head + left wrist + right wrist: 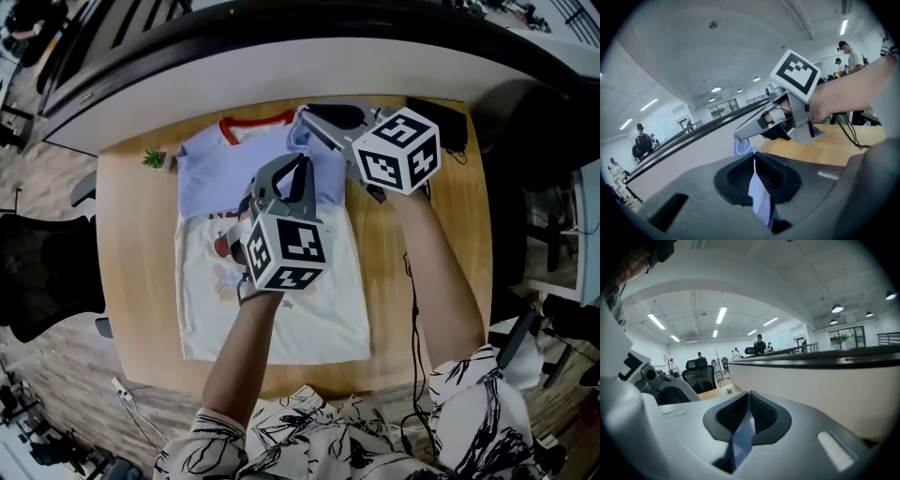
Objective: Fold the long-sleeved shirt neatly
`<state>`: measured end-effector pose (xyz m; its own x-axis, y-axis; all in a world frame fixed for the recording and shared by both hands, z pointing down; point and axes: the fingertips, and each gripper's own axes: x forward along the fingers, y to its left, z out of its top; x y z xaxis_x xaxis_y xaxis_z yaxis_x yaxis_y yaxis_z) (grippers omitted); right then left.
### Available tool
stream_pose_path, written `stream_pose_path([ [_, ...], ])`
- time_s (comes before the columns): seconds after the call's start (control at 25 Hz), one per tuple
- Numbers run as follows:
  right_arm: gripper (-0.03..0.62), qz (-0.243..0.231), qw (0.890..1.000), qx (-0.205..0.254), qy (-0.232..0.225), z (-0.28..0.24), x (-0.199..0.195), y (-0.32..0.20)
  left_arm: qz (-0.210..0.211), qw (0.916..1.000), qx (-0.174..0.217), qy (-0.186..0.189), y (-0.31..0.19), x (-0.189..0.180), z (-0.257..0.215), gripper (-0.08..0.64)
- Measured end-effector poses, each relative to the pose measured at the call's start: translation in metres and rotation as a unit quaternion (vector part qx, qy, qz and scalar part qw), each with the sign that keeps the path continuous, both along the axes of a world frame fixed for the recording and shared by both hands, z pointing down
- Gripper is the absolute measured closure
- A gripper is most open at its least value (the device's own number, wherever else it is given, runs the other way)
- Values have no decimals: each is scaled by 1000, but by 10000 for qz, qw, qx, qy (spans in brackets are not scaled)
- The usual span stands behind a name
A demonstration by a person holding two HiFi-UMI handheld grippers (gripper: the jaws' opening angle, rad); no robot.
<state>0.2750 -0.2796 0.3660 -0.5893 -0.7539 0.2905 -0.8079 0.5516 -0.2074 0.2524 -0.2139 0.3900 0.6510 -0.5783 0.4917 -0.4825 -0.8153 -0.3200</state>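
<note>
Clerk: Shirt (pixel 281 309), location?
Me: Flat on the wooden table (pixel 141 262). Orange collar (pixel 255 125) at the far edge, white body toward me, pale blue cloth (pixel 211 178) across the chest.
Clerk: Left gripper (pixel 754 157)?
Me: My left tongs, jaws pinched together on a fold of that blue cloth, above the middle of the chest.
Clerk: Right gripper (pixel 748 394)?
Me: Likewise clamped on a strip of blue cloth, beyond the left one, near the collar's right end.
Clerk: Sundries?
Me: One small green plant (pixel 155 157) at the table's far left corner, beside the shirt's shoulder. One black cable (pixel 413 319) along the right side.
</note>
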Motion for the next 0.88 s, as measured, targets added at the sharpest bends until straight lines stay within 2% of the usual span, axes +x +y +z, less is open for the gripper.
stream_pose_path([
  [0.2, 560, 311, 9971, -657, 204, 86, 39, 4, 146, 9981, -466, -384, 5, 27, 67, 543],
  [0.4, 560, 414, 9926, -1043, 465, 131, 60, 17, 199, 9950, -840, -510, 17, 48, 110, 541],
  [0.56, 560, 466, 9882, -1249, 748, 157, 68, 18, 178, 9923, -1145, -434, 22, 57, 133, 541],
  [0.76, 559, 606, 9854, -1390, 778, 176, 69, 12, 151, 9900, -1374, -285, 22, 55, 153, 535],
  [0.84, 545, 726, 9843, -1418, 759, 180, 71, 7, 266, 9885, -1460, -284, 29, 56, 158, 437],
  [0.88, 515, 757, 9841, -1438, 712, 181, 72, 5, 282, 9880, -1490, -292, 31, 55, 160, 393],
])
